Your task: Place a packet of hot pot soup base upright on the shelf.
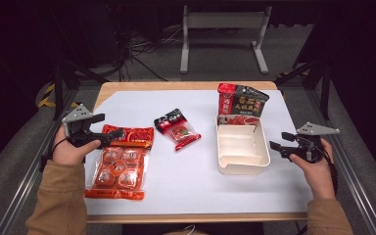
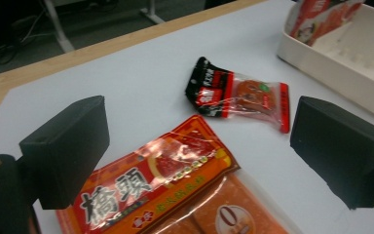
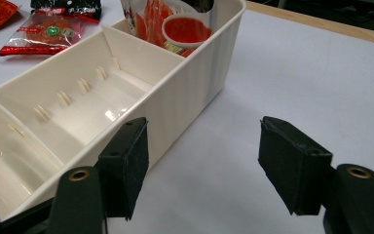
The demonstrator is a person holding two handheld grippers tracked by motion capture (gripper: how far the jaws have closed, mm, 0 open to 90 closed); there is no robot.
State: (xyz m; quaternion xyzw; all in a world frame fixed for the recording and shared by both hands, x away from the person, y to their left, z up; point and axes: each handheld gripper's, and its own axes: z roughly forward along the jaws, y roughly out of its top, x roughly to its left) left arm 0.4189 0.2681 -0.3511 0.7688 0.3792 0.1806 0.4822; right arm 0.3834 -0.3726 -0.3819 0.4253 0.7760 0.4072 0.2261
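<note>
A large orange-red packet (image 1: pixel 120 164) (image 2: pixel 160 190) of several round pieces lies flat at the table's left. My left gripper (image 1: pixel 106 126) (image 2: pixel 199 131) hovers open over its printed top end, and its pads touch nothing. A small red-and-black packet (image 1: pixel 177 128) (image 2: pixel 238 95) (image 3: pixel 44 29) lies mid-table. To the right stands a cream divided box (image 1: pixel 241 147) (image 2: pixel 341 58) (image 3: pixel 175 97). A tall red-and-black pouch (image 1: pixel 241 104) (image 3: pixel 175 22) stands upright in its far compartment, and the nearer compartments hold nothing. My right gripper (image 1: pixel 281 140) (image 3: pixel 202 146) is open just right of the box's side wall, with only the table between its jaws.
A white sheet (image 1: pixel 196 186) covers most of the wooden table (image 1: pixel 186 85). Metal rails run along both sides of the table. A grey stand (image 1: pixel 223 29) and cables sit on the floor beyond the far edge.
</note>
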